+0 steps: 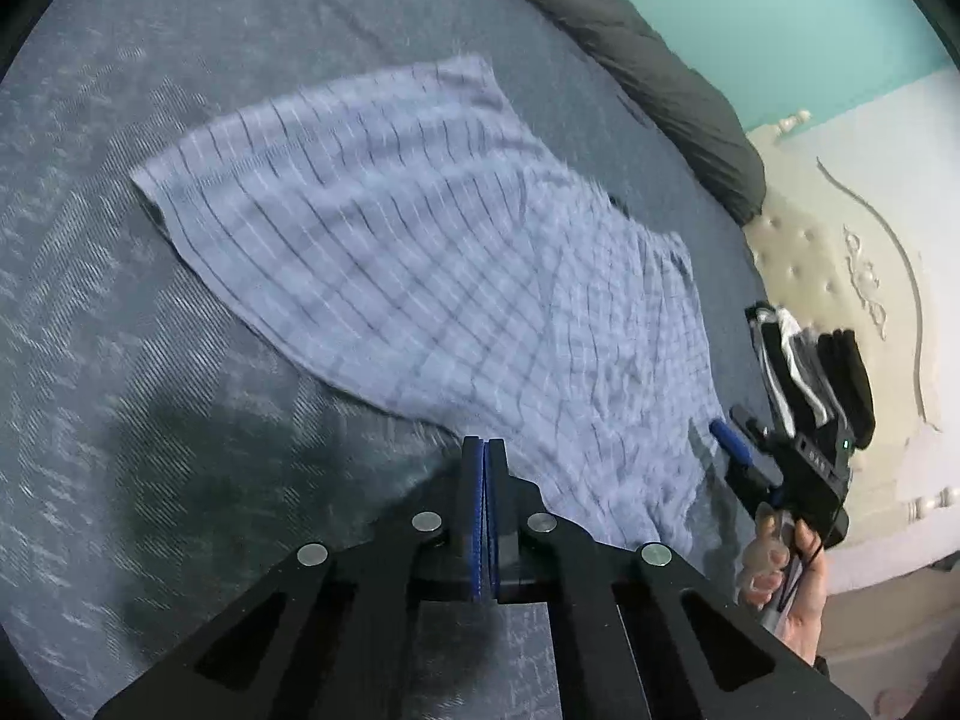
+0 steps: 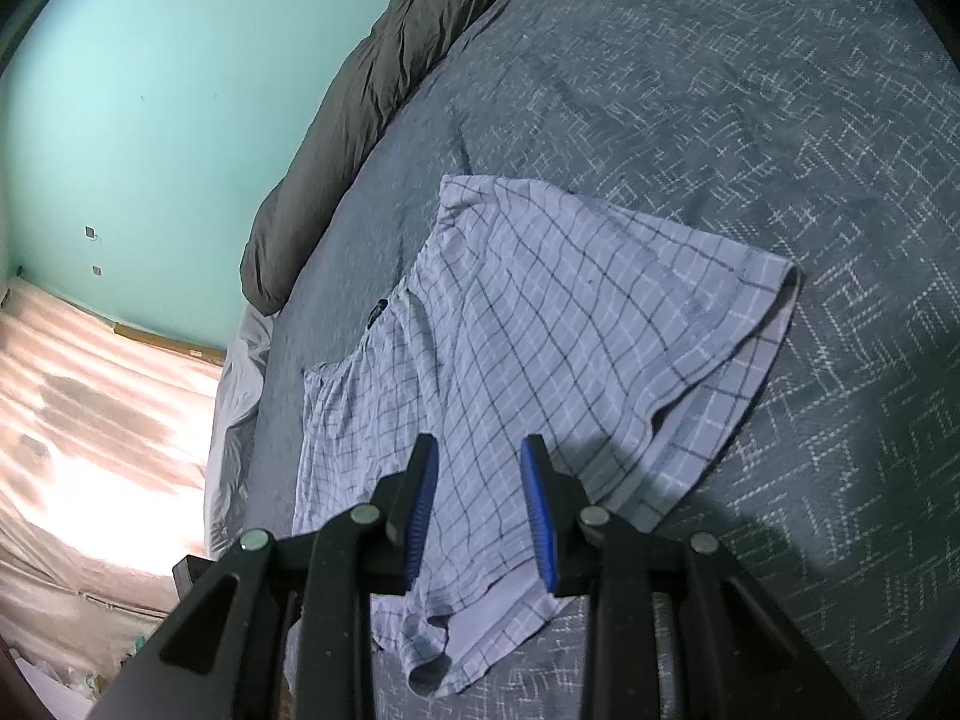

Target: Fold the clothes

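A pair of pale blue checked shorts (image 1: 420, 258) lies spread on a bed (image 1: 120, 390) covered with a dark blue-grey patterned spread. A dark green duvet (image 1: 648, 60) is bunched along the far side of the bed, against a turquoise wall (image 1: 750, 12).

In the left wrist view, the left gripper (image 1: 485, 450) has its blue-padded fingers pressed together with no gap showing between them. Its tips sit right at the near edge of the shorts, where the fabric meets the bedspread; whether a fold of cloth is pinched between the pads cannot be told, since the edge is hidden just behind the fingertips. The rest of the garment stretches away ahead of the gripper and to its right.

The right gripper (image 2: 480, 450) hangs over the shorts (image 2: 540, 312) with its jaws partly apart. In the right wrist view checked fabric shows in the gap between the two fingers, but the pads stand clear of it on either side and do not press on anything. The hem of one leg opening lies below the gripper, nearest the camera, and the other leg reaches off to the right. In the left wrist view the same gripper (image 1: 735, 441) appears at the right edge of the garment, held by a person's hand (image 1: 786, 576).
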`<state>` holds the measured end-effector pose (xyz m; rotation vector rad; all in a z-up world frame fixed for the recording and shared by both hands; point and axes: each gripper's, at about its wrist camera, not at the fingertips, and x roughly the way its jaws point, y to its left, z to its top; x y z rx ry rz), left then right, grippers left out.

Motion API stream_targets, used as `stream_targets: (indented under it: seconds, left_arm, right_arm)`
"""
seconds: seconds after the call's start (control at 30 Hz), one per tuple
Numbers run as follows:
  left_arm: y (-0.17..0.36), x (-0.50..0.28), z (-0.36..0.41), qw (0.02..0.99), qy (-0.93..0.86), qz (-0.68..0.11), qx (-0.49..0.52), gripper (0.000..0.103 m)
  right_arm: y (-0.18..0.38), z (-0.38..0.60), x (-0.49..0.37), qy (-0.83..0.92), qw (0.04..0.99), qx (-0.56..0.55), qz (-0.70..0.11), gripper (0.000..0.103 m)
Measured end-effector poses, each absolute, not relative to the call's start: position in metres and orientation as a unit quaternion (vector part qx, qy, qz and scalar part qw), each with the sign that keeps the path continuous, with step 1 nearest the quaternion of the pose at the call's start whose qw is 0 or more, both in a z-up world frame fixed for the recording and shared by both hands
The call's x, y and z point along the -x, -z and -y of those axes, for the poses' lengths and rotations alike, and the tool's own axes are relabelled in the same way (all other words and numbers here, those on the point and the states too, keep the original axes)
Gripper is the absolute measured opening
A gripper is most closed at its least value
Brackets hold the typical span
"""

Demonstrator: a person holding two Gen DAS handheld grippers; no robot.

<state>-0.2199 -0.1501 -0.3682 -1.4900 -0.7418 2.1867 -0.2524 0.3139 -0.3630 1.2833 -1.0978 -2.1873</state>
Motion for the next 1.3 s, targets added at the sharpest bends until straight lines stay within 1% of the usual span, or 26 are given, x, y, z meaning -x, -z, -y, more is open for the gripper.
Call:
stream_targets:
  seconds: [0.07, 0.13, 0.17, 0.33, 0.43, 0.47, 0.5, 0.53, 0.8, 1.07, 1.3]
  left_arm:
    - [0.37, 0.218, 0.143, 0.202, -0.778, 0.264, 0.533, 0.007]
    - [0.371, 0.217, 0.135, 0.209, -0.776, 0.267, 0.532, 0.026]
    - [0.372, 0.217, 0.132, 0.212, -0.774, 0.268, 0.532, 0.027]
    - [0.375, 0.219, 0.124, 0.214, -0.77, 0.277, 0.533, 0.028]
    - [0.378, 0.221, 0.127, 0.201, -0.772, 0.281, 0.533, 0.026]
    - [0.379, 0.221, 0.128, 0.197, -0.775, 0.279, 0.532, 0.023]
    - [0.378, 0.221, 0.128, 0.197, -0.776, 0.276, 0.532, 0.012]
    - [0.379, 0.221, 0.127, 0.199, -0.776, 0.275, 0.532, 0.003]
    - [0.376, 0.219, 0.128, 0.206, -0.776, 0.277, 0.527, 0.001]
    - [0.362, 0.207, 0.136, 0.208, -0.775, 0.28, 0.528, 0.001]
    - [0.368, 0.203, 0.14, 0.202, -0.771, 0.272, 0.539, 0.001]
  right_arm:
    - [0.363, -0.313, 0.252, 0.777, 0.189, -0.456, 0.39, 0.028]
    - [0.363, -0.313, 0.252, 0.777, 0.189, -0.456, 0.39, 0.028]
    - [0.363, -0.313, 0.252, 0.777, 0.189, -0.456, 0.39, 0.028]
    - [0.363, -0.315, 0.253, 0.776, 0.189, -0.455, 0.393, 0.028]
    - [0.362, -0.316, 0.252, 0.777, 0.189, -0.454, 0.394, 0.028]
    - [0.362, -0.316, 0.252, 0.777, 0.189, -0.454, 0.394, 0.028]
    - [0.362, -0.317, 0.252, 0.776, 0.189, -0.454, 0.394, 0.028]
    - [0.362, -0.317, 0.252, 0.776, 0.188, -0.454, 0.395, 0.028]
    - [0.363, -0.315, 0.252, 0.776, 0.188, -0.455, 0.395, 0.028]
    - [0.363, -0.316, 0.253, 0.775, 0.188, -0.456, 0.395, 0.028]
    - [0.362, -0.318, 0.252, 0.775, 0.184, -0.456, 0.397, 0.028]
